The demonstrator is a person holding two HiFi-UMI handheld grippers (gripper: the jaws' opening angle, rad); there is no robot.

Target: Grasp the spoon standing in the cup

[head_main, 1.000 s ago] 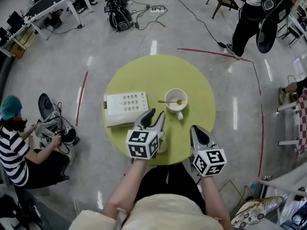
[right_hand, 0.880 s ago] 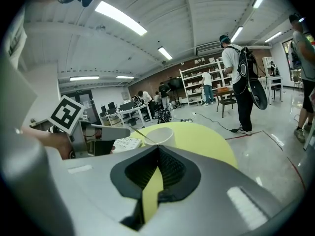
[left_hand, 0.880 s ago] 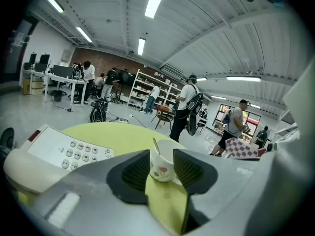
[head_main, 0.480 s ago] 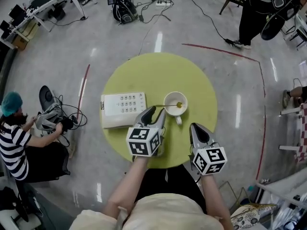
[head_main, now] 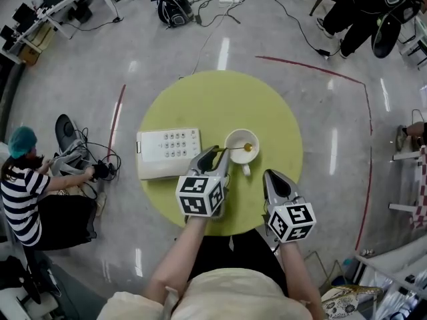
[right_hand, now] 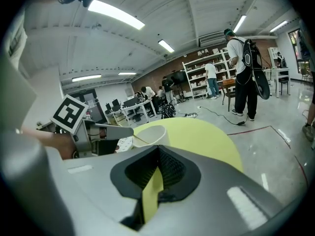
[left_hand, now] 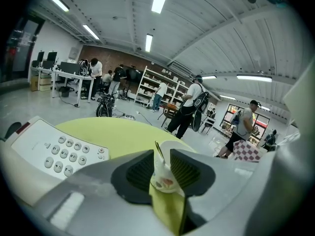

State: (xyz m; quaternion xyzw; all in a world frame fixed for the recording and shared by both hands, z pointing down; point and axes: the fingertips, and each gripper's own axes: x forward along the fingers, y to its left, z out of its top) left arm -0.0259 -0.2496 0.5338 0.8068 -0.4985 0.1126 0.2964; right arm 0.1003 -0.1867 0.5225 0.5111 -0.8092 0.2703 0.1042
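Leaning in cup (head_main: 239, 136), spoon (head_main: 230, 149) runs left–right, handle tip left | left tool (left_hand: 159, 156): jaws just been closing, apart around handle | right tool (right_hand: 157, 154): pressed together, empty

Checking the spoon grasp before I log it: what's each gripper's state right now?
Left gripper: open, jaws have just been closing, spoon handle between them.
Right gripper: closed, holding nothing.

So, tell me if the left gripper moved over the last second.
Yes: the left gripper advanced toward the white ceramic cup on the table; its jaws, which have just been closing, now flank the thin metal spoon without pressing on it.
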